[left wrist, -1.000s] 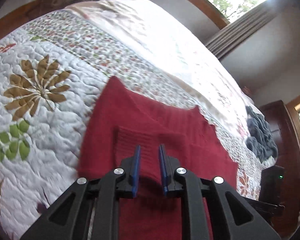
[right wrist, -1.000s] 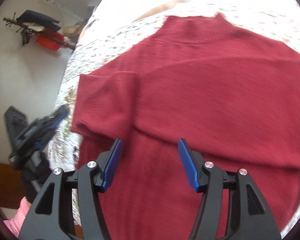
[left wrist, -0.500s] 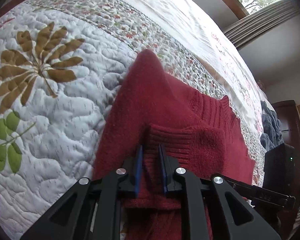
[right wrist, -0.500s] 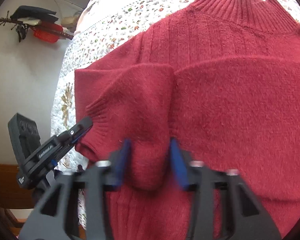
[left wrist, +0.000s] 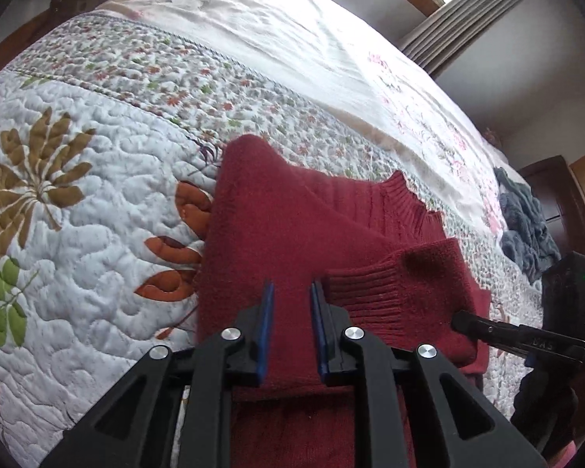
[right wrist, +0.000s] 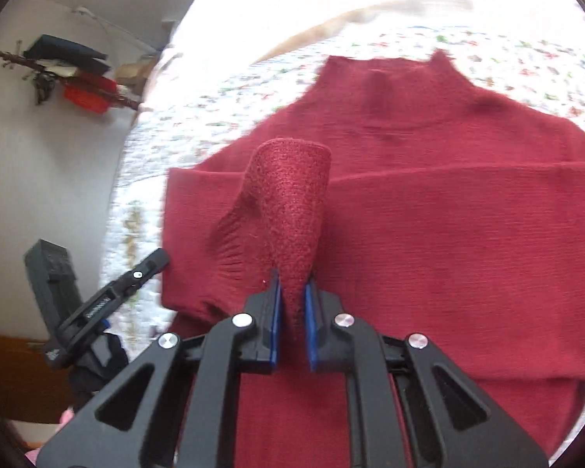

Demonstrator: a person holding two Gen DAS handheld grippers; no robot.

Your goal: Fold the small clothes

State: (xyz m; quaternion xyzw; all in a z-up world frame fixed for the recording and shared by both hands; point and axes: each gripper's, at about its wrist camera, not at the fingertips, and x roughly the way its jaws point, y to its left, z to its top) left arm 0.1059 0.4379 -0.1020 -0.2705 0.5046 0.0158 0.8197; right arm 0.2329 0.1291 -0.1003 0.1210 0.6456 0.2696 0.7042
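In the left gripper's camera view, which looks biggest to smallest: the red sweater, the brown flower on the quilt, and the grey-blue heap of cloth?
1. red sweater
2. brown flower
3. grey-blue heap of cloth, though it lies farther from the camera, so it may really be larger.

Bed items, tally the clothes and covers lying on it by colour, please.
Red: 1, the sweater, cuff pinched by the right gripper
Grey-blue: 1, the crumpled garment
Floral white: 1, the quilt
Plain white: 1, the sheet
Total: 4

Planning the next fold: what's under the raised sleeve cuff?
Under the sleeve cuff, pinched in the right claw, lies the red sweater body on the quilt. Beneath the body is hidden.
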